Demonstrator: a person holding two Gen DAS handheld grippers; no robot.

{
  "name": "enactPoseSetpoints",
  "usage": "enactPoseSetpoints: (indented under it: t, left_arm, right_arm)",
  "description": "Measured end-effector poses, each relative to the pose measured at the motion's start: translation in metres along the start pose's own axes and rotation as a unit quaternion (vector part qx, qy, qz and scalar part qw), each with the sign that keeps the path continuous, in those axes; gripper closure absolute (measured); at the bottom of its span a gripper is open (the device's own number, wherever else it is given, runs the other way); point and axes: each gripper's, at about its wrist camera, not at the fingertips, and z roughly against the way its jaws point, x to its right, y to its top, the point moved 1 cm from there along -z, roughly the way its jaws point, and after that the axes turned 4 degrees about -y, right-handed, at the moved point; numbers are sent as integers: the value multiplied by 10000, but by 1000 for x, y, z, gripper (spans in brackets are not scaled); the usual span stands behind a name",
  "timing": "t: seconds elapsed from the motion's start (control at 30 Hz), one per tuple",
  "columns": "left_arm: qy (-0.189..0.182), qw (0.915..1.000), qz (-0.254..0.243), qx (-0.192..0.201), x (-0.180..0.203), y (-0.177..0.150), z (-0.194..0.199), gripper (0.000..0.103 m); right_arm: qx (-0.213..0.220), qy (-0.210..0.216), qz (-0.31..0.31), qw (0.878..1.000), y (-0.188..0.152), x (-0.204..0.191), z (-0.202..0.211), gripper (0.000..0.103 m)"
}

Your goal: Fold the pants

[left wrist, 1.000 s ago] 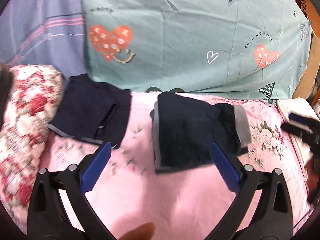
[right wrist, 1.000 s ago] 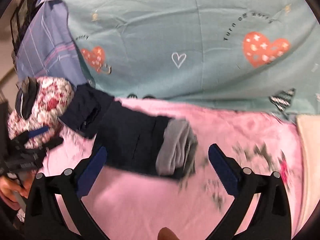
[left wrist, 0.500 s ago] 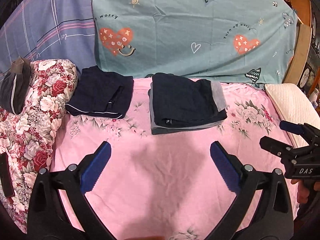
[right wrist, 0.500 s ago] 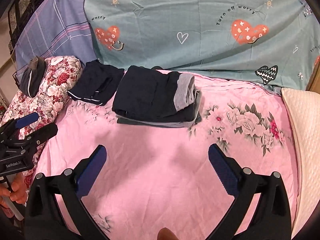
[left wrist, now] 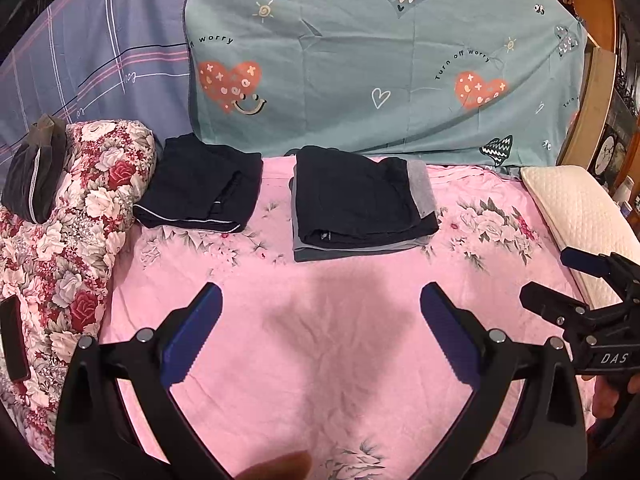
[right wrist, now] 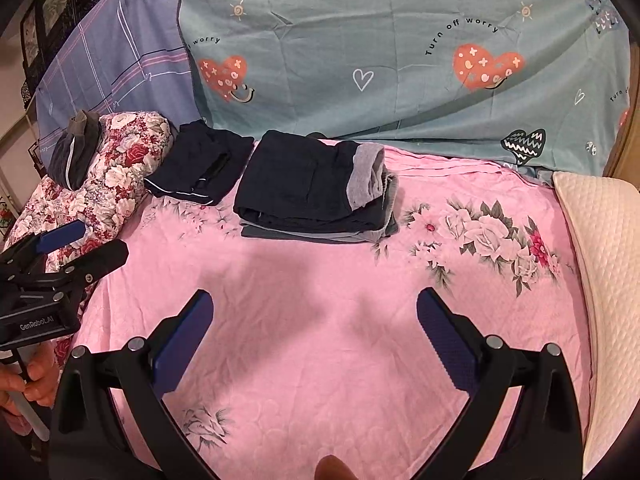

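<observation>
Fingers [left wrist: 192, 336] of left gripper [left wrist: 320, 332] spread wide, empty, low in frame over pink floral bedsheet [left wrist: 320, 360]; right gripper [right wrist: 312, 336] likewise apart, empty. Folded dark pants [left wrist: 360, 196] stacked on grey garment [left wrist: 356, 254] at frame centre, second folded navy pair [left wrist: 200, 188] left beside floral pillow [left wrist: 72, 216]

My left gripper [left wrist: 320, 328] is black plastic, two angled arms ending in blue pads [left wrist: 192, 336] with saw-toothed inner edges, and round silver screws at the joints. My right gripper [right wrist: 312, 332] is built the same (its pads look finely dimpled). Seen from the side, one body carries white "DAS" lettering, the other a "GenRobot.AI" label above a pale handle.
</observation>
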Motion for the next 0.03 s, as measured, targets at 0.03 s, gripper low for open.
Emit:
enactPoseSetpoints:
  t: [0.03]
  left_arm:
    - [-2, 10000, 3, -4, 0, 0, 1, 2]
  right_arm:
    - [5, -9, -2, 10000, 0, 0, 1, 1]
